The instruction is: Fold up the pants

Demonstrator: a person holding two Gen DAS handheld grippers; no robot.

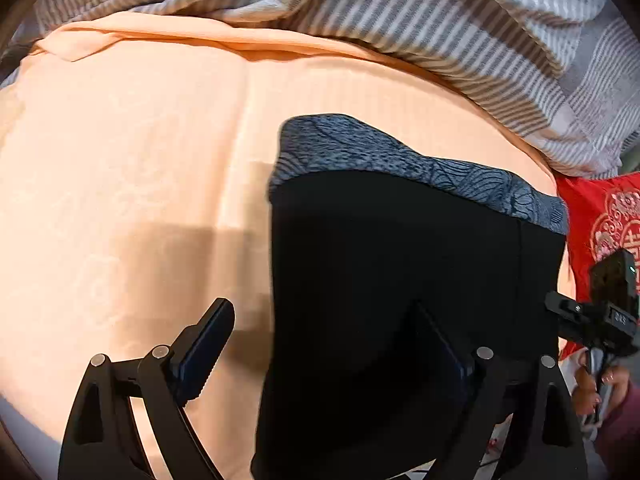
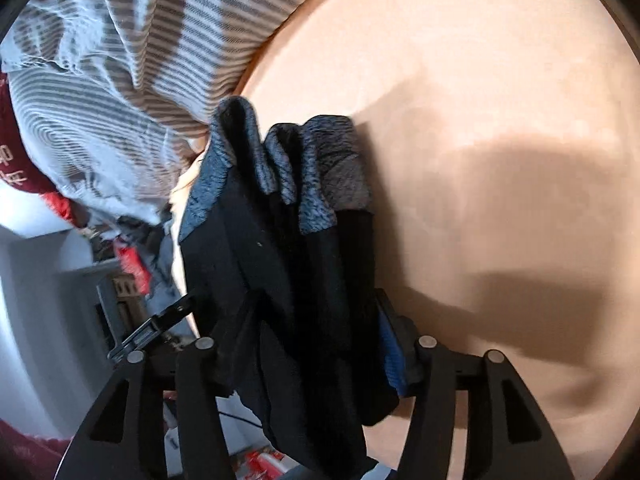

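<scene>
The pants (image 1: 400, 264) are black with a grey-blue patterned waistband (image 1: 400, 160). They lie on the peach bedsheet (image 1: 120, 152). In the left wrist view my left gripper (image 1: 324, 320) is open: its left finger (image 1: 208, 344) is over bare sheet, its right finger sits over the black cloth and is hard to make out. In the right wrist view the pants (image 2: 288, 280) hang bunched in several folds, waistband (image 2: 280, 160) upward. My right gripper (image 2: 316, 320) is shut on this bunched cloth. The right gripper also shows in the left wrist view (image 1: 600, 312) at the pants' right edge.
A grey-and-white striped duvet (image 1: 440, 20) is heaped along the far side of the bed (image 2: 120, 60). A red patterned cushion (image 1: 600, 216) lies at the right. Beyond the bed edge there is white furniture and clutter (image 2: 120, 280).
</scene>
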